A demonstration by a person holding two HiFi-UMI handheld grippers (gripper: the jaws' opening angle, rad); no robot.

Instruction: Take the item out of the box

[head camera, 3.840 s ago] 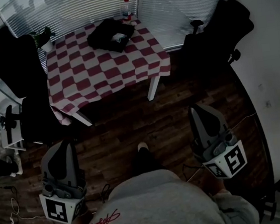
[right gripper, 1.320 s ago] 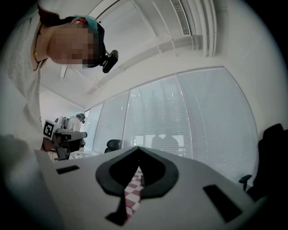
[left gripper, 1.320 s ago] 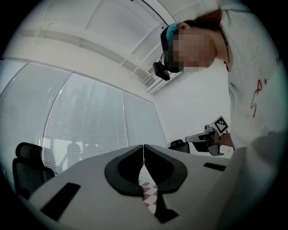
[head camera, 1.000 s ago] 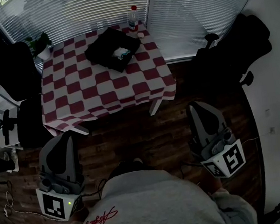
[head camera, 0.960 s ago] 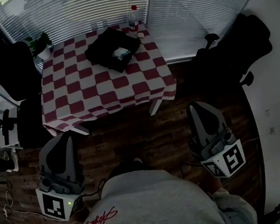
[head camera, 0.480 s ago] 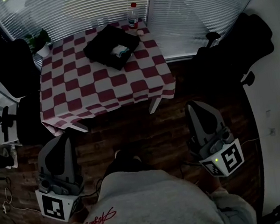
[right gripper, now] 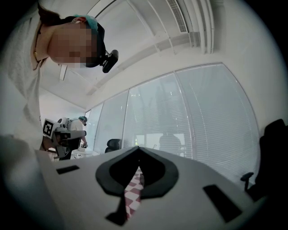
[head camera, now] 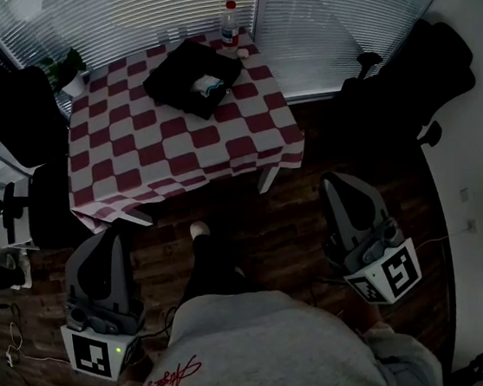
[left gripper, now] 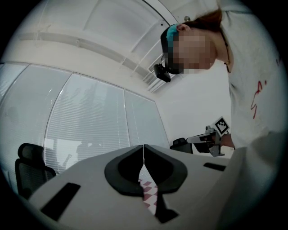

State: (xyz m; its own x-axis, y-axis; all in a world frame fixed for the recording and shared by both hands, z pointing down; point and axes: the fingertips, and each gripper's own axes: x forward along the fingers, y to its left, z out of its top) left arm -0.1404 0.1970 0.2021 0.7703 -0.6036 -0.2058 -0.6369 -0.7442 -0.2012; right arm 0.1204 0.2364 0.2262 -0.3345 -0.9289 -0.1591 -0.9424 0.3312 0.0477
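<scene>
My left claw is pressed together. In the left gripper view its two dark pads meet tip to tip with nothing pinched between them. My right claw is the same: in the right gripper view the tips are together and empty. Below each pair of tips a narrow slit shows a strip of red and white cloth. I hold both claws low at my sides, left and right of my grey sweatshirt, each pointing ahead and a little up. Each gripper view also catches the other claw off to the side.

Under them is a dark wooden floor, with one shoe set forward between the claws.

Ahead stands the table, covered by the checked cloth. The box is black and open. It sits on the far part of the table, well apart from both claws. The item is a pale thing that lies inside the box, toward its right side. What it is, I cannot tell. A bottle stands just behind the box at the far edge, and a potted plant sits at the far left corner. A dark chair stands to the left of the table and another to the right. Pale blinds close off the window behind.
</scene>
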